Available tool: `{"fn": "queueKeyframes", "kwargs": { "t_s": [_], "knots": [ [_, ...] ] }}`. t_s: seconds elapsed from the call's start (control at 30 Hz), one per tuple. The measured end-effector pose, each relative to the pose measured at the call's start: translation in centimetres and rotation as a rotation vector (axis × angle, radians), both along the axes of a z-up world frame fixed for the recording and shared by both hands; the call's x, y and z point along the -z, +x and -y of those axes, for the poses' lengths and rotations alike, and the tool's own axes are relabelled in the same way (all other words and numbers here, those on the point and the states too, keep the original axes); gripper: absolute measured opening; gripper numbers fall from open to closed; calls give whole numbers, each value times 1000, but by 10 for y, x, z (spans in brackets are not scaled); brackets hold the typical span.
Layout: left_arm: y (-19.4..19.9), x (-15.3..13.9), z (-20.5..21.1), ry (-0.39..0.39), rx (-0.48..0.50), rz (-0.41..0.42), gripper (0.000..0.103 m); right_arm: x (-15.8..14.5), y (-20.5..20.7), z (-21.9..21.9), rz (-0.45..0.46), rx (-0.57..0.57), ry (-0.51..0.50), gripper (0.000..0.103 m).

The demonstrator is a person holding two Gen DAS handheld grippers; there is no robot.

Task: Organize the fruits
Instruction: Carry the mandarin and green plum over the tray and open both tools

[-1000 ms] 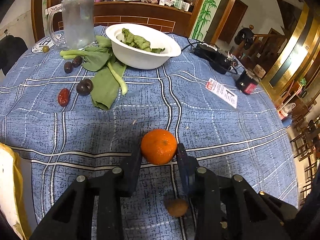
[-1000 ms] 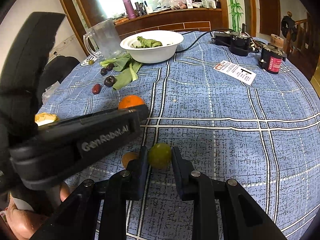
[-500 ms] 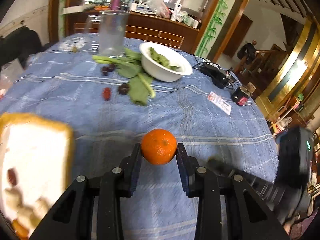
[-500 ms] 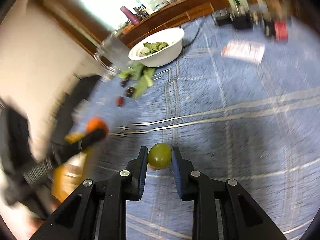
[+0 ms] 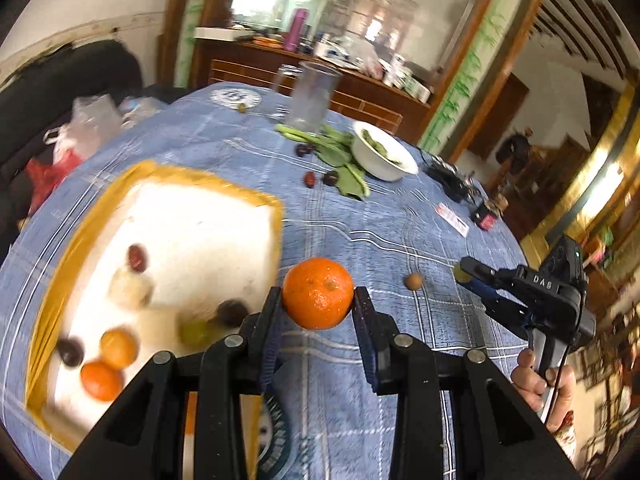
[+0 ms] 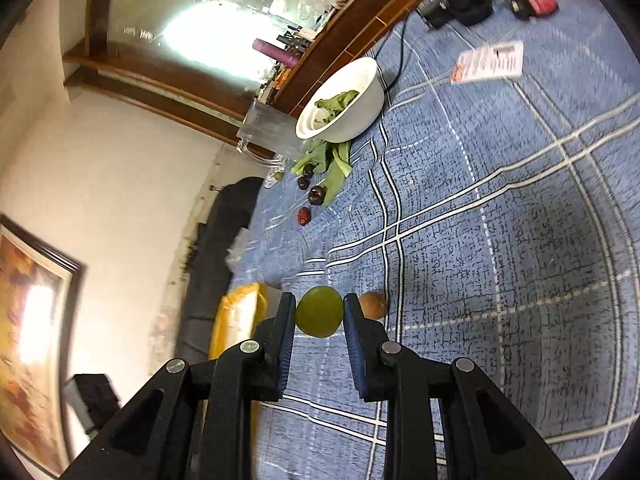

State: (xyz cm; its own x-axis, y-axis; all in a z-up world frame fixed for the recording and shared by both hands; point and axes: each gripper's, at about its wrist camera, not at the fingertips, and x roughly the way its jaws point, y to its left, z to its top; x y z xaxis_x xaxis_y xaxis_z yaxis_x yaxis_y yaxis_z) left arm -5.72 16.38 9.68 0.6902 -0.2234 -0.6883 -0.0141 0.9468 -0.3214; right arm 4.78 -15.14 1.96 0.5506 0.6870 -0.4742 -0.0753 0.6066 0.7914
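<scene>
Left gripper (image 5: pixel 318 300): closed on a mandarin orange (image 5: pixel 318 293), both pads pressed to its sides; the fruit is held in the air, just off the near right corner of the tray.
Right gripper (image 6: pixel 319 316): clamped on a round green fruit (image 6: pixel 319 317), one pad on each side; this view is rolled, so the table runs up the right of the picture. In the left wrist view the same gripper (image 5: pixel 466 270) reaches in from the right, well apart from the tray, with a person's hand (image 5: pixel 546 388) on its handle.
Tray (image 5: pixel 256 200): white inside with a yellow rim, lying on the blue checked tablecloth (image 5: pixel 400 216); blurred by motion.
Fruit in the tray: two small oranges (image 5: pixel 110 364) at its near left corner, a dark plum (image 5: pixel 70 352) beside them, a red date (image 5: pixel 137 258) further in, a pale round fruit (image 5: pixel 130 288) next to the date, and a green fruit (image 5: pixel 194 332) with another dark plum (image 5: pixel 232 312) along the near edge.
Small brown fruit (image 5: pixel 413 281): on the cloth to the right of the tray, between the tray and the right gripper; in the right wrist view it (image 6: pixel 372 305) sits just beside the right finger.
White bowl (image 5: pixel 384 156): beyond the tray's far right corner, holding green leaves.
Loose leafy greens (image 5: pixel 340 160): on the cloth touching the bowl's tray-facing side.
Fruit by the greens: a red date (image 5: pixel 309 179) and two dark plums (image 5: pixel 330 178), between the tray and the bowl.
Glass pitcher (image 5: pixel 314 98): upright, beyond the tray, near the greens.
Printed paper card (image 6: pixel 488 60): flat on the cloth, further from the tray than the bowl.
</scene>
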Motion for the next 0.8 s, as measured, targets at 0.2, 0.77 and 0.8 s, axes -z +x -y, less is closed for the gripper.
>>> {"fn": "queueKeyframes", "kwargs": {
  "t_s": [0.2, 0.77, 0.8],
  "knots": [
    [-21, 2, -6, 38, -4, 23, 33, -18, -46, -28, 14, -21, -53, 26],
    [-69, -10, -52, 60, -37, 99, 34, -74, -125, -126, 88, -166, -224, 26],
    [-72, -10, -62, 71, -68, 100, 34, -77, -123, -133, 92, -180, -225, 26]
  ]
}}
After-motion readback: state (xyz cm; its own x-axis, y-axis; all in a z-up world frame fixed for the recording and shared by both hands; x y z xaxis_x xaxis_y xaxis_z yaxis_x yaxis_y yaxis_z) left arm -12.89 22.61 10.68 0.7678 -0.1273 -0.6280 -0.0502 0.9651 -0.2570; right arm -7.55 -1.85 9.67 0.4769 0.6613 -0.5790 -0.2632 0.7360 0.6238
